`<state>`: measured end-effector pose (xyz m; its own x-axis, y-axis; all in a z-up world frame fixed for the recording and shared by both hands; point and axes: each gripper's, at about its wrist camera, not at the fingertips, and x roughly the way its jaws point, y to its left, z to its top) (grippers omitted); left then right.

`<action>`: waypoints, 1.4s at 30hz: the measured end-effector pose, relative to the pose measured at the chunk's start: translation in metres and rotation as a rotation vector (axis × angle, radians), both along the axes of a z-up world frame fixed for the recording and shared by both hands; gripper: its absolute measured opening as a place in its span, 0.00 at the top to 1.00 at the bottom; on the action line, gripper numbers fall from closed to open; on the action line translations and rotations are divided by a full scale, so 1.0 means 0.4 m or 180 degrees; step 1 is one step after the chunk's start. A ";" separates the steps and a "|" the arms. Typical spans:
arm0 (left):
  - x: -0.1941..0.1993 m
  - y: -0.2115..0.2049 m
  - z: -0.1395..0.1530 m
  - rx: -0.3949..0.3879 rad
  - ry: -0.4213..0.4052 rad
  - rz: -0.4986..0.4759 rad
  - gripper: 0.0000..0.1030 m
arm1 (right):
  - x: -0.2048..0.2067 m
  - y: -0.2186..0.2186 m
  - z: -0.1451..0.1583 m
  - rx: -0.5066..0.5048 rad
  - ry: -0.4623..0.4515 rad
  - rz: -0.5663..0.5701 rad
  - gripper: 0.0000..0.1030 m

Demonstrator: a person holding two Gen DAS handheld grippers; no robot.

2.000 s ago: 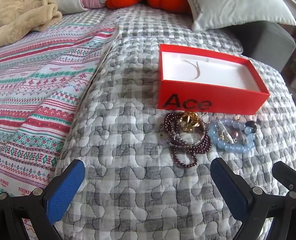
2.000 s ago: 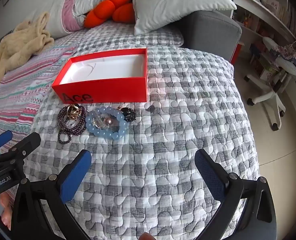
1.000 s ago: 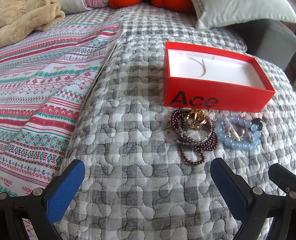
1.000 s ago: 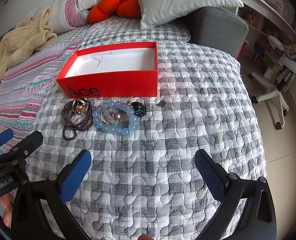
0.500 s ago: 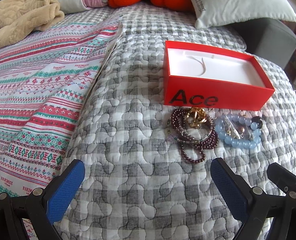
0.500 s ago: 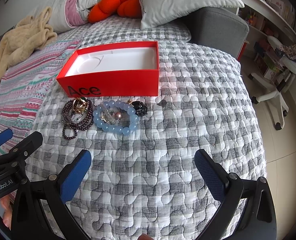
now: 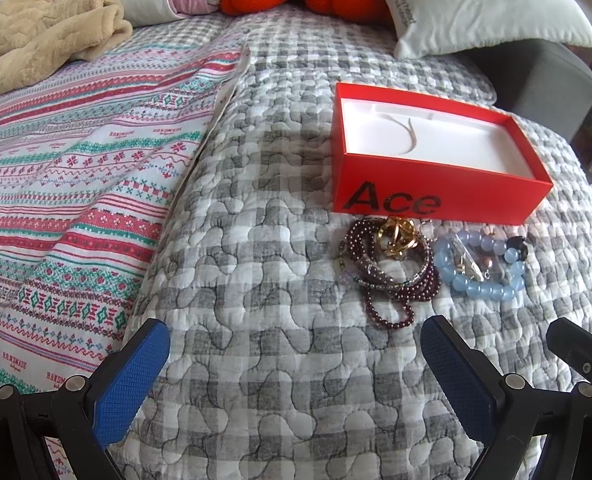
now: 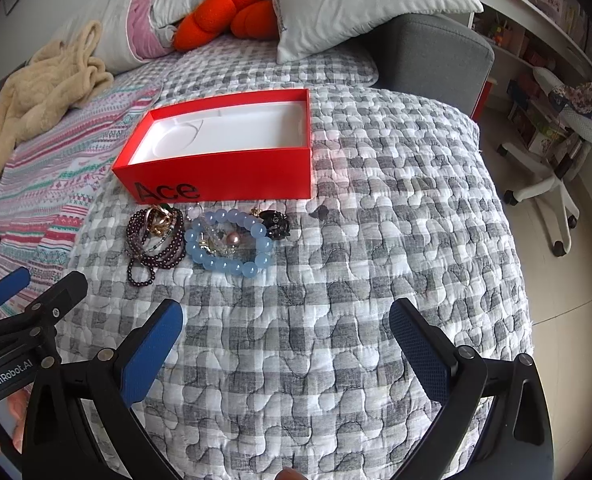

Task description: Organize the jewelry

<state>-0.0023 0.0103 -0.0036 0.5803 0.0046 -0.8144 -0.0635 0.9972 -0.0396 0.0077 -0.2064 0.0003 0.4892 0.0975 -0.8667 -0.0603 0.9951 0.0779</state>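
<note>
The red box (image 8: 224, 148) is set open on the quilted bed (image 8: 355, 272), toward its pillow end, its white interior exposed so that pieces can be dropped in. The jewelry is gathered just in front of the box's lettered wall: a dark garnet bead strand (image 7: 391, 276) with a gold piece (image 7: 395, 236) lying on it, and beside it a pale blue bead bracelet (image 8: 232, 244), nearer the bed's foot-side edge. Both the left hand-held gripper (image 7: 296, 364) and the right hand-held gripper (image 8: 288, 344) are held released and empty, short of the pile, presumably readied for a first pick.
</note>
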 end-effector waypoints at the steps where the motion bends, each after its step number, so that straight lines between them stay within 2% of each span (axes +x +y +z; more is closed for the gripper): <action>1: -0.002 -0.001 0.002 -0.0001 -0.0008 -0.0006 0.00 | 0.001 0.000 -0.002 -0.0004 0.0010 -0.0002 0.00; 31: -0.005 -0.007 0.011 0.0021 -0.0034 -0.0044 0.00 | -0.002 -0.006 -0.003 -0.0050 -0.0022 -0.0008 0.00; 35: -0.007 -0.004 0.013 0.0015 -0.0106 -0.0041 0.00 | -0.003 -0.006 -0.001 -0.0060 -0.0031 0.0003 0.00; 38: -0.006 0.005 0.026 -0.0007 -0.0258 0.0029 0.00 | -0.001 -0.007 0.008 -0.0065 -0.0079 0.0027 0.00; 40: 0.005 0.008 0.041 -0.0060 -0.0306 -0.0031 0.00 | 0.003 -0.007 0.022 -0.0077 -0.0159 0.0048 0.00; 42: 0.028 0.007 0.049 -0.0120 -0.0242 -0.0161 0.00 | 0.018 -0.005 0.034 -0.0152 -0.0149 0.0076 0.00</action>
<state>0.0091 0.0131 0.0161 0.6391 -0.0563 -0.7671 -0.0084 0.9968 -0.0801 0.0149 -0.2083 0.0138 0.5274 0.0687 -0.8469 -0.0866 0.9959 0.0268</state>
